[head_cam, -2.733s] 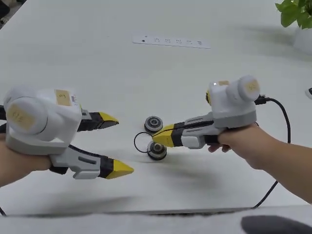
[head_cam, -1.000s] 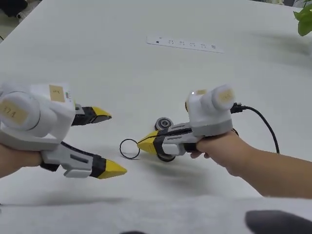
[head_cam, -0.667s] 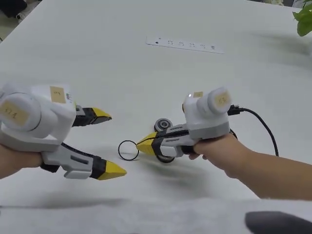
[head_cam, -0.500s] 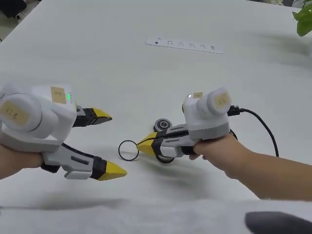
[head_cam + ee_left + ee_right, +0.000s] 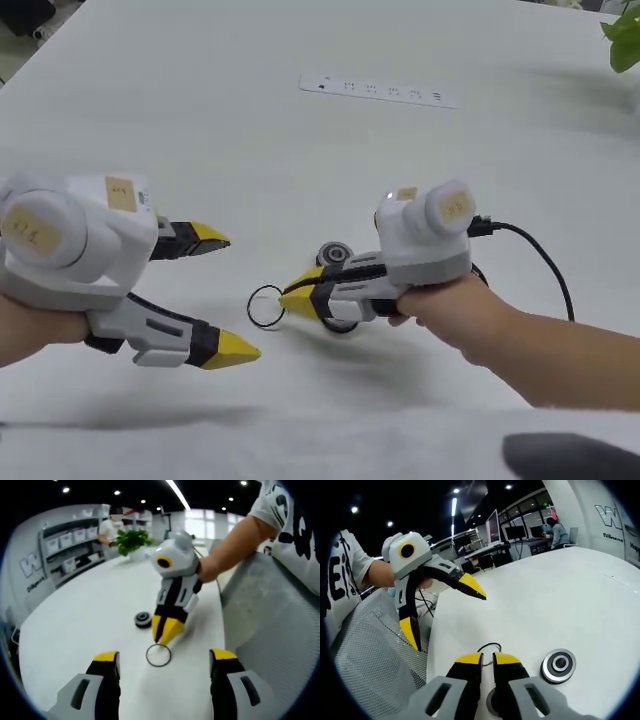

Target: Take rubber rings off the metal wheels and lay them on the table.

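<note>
Right gripper (image 5: 289, 294): jaws together, tips at centre frame in the head view. They appear to pinch the near edge of one rubber ring (image 5: 250, 310). In the right gripper view a black arc comes out from between the yellow tips. The loop sits just left of the tips, low over the table (image 5: 300, 160); whether it rests flat cannot be told.

Left gripper (image 5: 225, 293): jaws wide apart, holding nothing, at left of frame and facing the ring.

Progress: one ring is off its wheel and all but laid down; letting go is what remains for it. A first metal wheel (image 5: 340, 323) lies under the right gripper's body, mostly hidden. A second wheel (image 5: 335, 253) sits just above it in the frame. In the right gripper view the second wheel shows a dark outer band (likely its ring, not certain), so at least one more removal is probably left.

Surface: plain white tabletop. A white power strip (image 5: 378, 91) lies at upper centre and a black cable (image 5: 545, 262) trails right from the right gripper. A green plant (image 5: 625, 38) stands at the upper right corner.

Room: the left gripper view shows shelving with bins at upper left and ceiling spotlights. The right gripper view shows desks with monitors at upper centre.
</note>
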Demonstrator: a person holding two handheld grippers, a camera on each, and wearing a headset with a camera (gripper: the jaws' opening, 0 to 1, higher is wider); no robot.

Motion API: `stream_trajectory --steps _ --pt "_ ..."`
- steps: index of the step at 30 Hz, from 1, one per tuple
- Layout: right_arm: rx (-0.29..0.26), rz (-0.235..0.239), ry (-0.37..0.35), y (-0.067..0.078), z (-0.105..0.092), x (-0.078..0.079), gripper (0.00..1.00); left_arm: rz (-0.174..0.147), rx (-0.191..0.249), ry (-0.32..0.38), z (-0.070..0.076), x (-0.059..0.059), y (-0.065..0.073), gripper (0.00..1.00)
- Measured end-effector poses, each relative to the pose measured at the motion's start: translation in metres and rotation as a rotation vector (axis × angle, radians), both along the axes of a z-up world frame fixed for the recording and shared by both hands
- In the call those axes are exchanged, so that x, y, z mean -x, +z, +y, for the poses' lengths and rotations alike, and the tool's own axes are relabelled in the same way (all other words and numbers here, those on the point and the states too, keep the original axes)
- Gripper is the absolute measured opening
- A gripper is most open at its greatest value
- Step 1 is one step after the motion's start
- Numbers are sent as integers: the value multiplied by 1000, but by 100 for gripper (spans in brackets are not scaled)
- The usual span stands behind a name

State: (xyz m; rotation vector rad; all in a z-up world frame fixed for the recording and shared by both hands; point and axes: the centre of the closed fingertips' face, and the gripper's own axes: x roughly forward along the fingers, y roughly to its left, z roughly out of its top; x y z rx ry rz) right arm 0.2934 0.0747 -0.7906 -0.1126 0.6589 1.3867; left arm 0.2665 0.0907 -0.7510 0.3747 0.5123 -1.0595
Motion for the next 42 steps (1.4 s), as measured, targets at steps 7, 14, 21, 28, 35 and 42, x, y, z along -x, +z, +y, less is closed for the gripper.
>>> stream_trajectory --steps 7,14,21,28,35,42 --pt "-7 0 1 2 -1 0 7 2 0 1 0 0 0 74" --pt "-25 -4 -3 9 0 -2 9 -1 3 1 -1 -3 2 74" --pt "-39 -10 -10 15 -2 -4 11 -3 6 0 -2 -5 4 74" --pt "-56 -17 -21 22 -6 -6 13 -6 7 -3 -4 -6 6 73" --pt "-71 -24 -29 29 -10 -6 15 -7 11 -6 -7 -8 8 73" --pt "-80 -31 -38 35 -16 -5 17 -1 13 -9 -10 -11 9 73"
